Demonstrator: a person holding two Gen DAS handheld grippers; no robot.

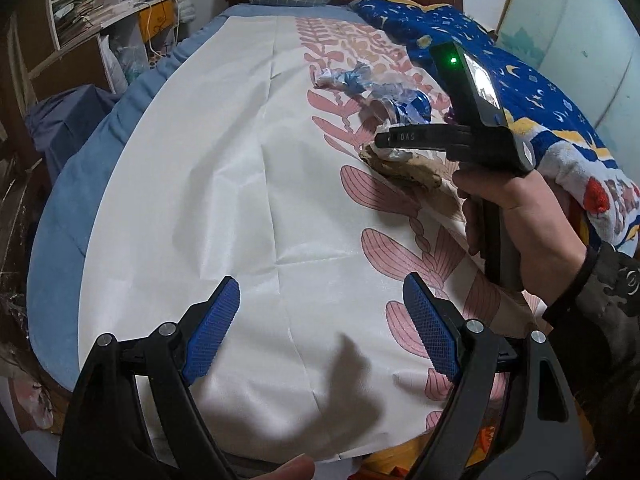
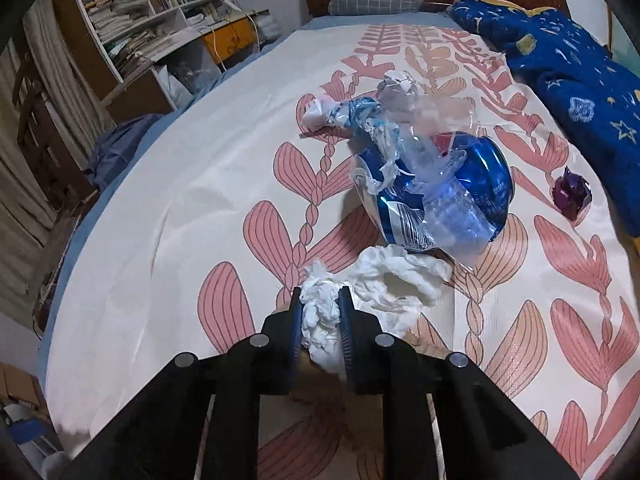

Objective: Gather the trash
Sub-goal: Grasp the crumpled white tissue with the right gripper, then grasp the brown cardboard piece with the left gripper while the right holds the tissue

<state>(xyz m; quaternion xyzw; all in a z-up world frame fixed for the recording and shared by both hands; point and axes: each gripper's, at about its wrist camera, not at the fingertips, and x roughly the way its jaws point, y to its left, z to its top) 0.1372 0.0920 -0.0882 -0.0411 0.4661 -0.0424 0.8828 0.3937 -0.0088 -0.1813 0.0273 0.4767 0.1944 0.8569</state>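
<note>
- Right gripper (image 2: 320, 312): I have its jaws clamped on one end of the tissue (image 2: 320, 320), a crumpled white wad pinched between the blue pads. Seen from the left wrist camera, this tool sits low over the litter, at the flowered side of the sheet (image 1: 200, 200).
- Tissue: the rest of it trails away from the jaws, forward and to the right, lying loose on the sheet; its long axis runs that way, so I judge a straight lift will draw the tail clear.
- Left gripper (image 1: 320, 328): jaws wide apart, nothing between the pads, over bare white sheet and well apart from the litter. The right hand (image 1: 516, 216) is plainly the nearer one.
- Remaining trash, going outward from the tissue: a crushed blue can (image 2: 460, 184) under clear plastic (image 2: 432, 152) just beyond its tail; a paper ball (image 2: 396, 84) and a blue-and-white wrapper (image 2: 340, 114) further on; a purple wrapper (image 2: 570, 194) off to the right, near the blanket (image 2: 580, 80).
- Room: open sheet lies to the left of the litter up to the bed's edge; the blanket hems the right side.
- No bin or bag shows in either view, so I cannot tell where the tissue should go.
</note>
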